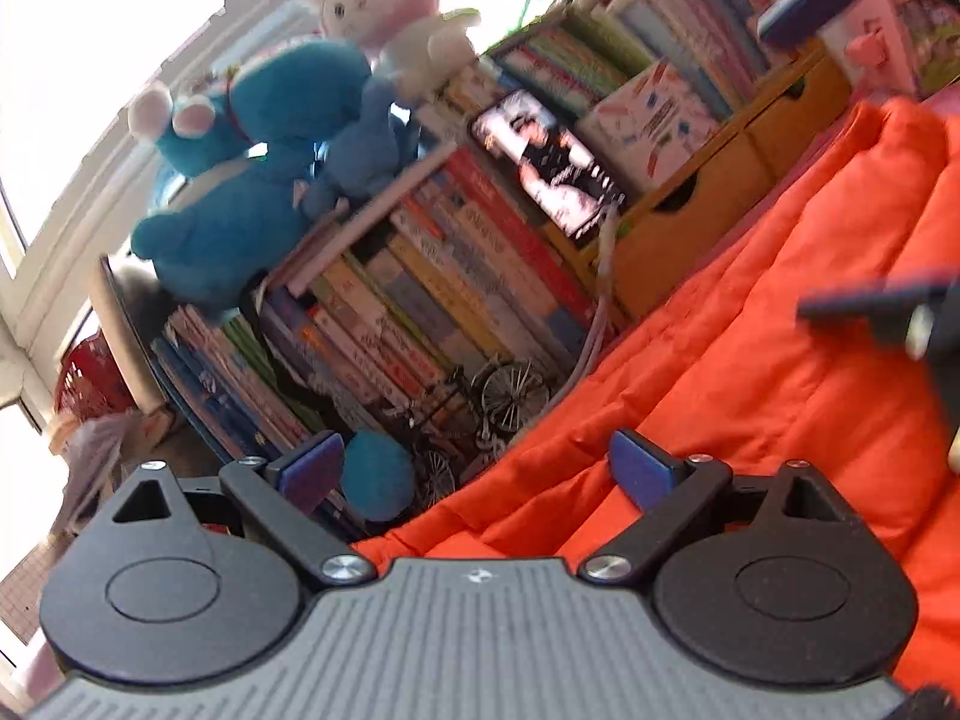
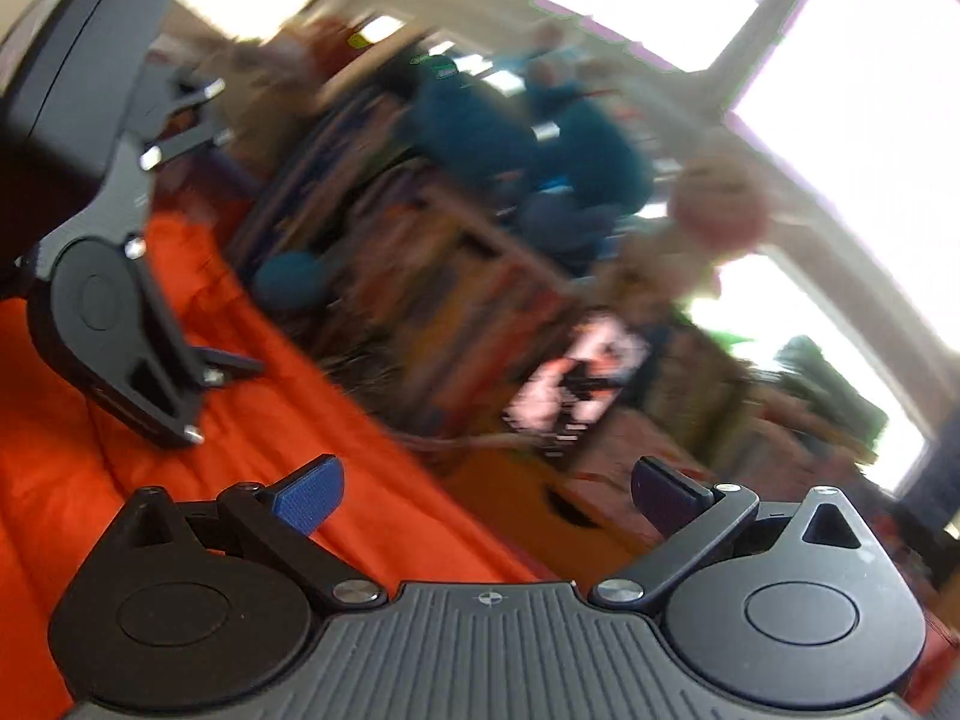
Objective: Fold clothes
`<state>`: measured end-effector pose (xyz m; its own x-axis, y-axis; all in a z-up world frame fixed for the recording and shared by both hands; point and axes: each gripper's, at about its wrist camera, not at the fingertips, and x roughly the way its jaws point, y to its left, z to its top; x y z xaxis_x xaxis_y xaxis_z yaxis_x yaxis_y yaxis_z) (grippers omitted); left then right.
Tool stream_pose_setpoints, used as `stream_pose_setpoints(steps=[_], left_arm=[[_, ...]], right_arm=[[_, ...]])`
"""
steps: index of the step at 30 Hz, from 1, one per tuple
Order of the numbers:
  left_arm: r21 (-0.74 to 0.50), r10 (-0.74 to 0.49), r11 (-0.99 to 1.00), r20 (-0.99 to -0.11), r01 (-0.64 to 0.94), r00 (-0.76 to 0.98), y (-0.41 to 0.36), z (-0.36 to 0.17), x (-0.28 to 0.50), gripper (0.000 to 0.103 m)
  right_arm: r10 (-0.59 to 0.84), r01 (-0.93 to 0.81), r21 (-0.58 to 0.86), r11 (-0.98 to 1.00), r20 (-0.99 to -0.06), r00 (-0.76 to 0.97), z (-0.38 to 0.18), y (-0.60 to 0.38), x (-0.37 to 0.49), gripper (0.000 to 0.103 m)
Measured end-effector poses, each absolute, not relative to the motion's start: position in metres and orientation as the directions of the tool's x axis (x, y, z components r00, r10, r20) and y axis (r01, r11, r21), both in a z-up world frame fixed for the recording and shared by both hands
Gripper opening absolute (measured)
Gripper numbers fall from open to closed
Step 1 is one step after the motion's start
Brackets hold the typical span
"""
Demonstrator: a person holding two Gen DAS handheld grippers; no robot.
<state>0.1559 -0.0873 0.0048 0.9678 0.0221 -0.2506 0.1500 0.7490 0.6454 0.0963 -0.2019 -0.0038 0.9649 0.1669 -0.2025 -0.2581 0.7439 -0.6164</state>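
Observation:
An orange quilted garment [image 1: 750, 330] lies spread out, filling the right side of the left wrist view and the lower left of the right wrist view [image 2: 252, 420]. My left gripper [image 1: 477, 468] is open above the garment's near edge, blue pads wide apart with nothing between them. My right gripper [image 2: 489, 501] is also open and empty, over the garment's border; its view is blurred. One of the right gripper's fingers [image 1: 864, 303] shows at the right edge of the left view. The left gripper's fingers [image 2: 231, 360] show spread at the left of the right view.
Behind the garment stands a packed bookshelf [image 1: 432, 300] with a blue plush [image 1: 240, 204] and a pink-and-white plush [image 1: 384, 6] on top. A lit screen [image 1: 546, 162] leans on a wooden drawer box [image 1: 690, 222]. A small model bicycle [image 1: 504, 396] stands by the books.

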Motion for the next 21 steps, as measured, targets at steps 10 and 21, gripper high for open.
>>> stream_pose_setpoints(steps=[10, 21], left_arm=[[0.571, 0.082, 0.812, -0.311, 0.117, 0.947, -0.064, -0.004, 0.188, 0.103], [0.490, 0.180, 0.871, -0.374, 0.029, 0.910, -0.025, -0.019, 0.206, 0.103]], right_arm=[[0.088, -0.237, -0.428, 0.872, -0.341, 0.936, -0.017, -0.206, 0.169, 0.103], [-0.054, -0.119, -0.340, 0.933, -0.458, 0.887, -0.039, -0.258, 0.197, 0.103]])
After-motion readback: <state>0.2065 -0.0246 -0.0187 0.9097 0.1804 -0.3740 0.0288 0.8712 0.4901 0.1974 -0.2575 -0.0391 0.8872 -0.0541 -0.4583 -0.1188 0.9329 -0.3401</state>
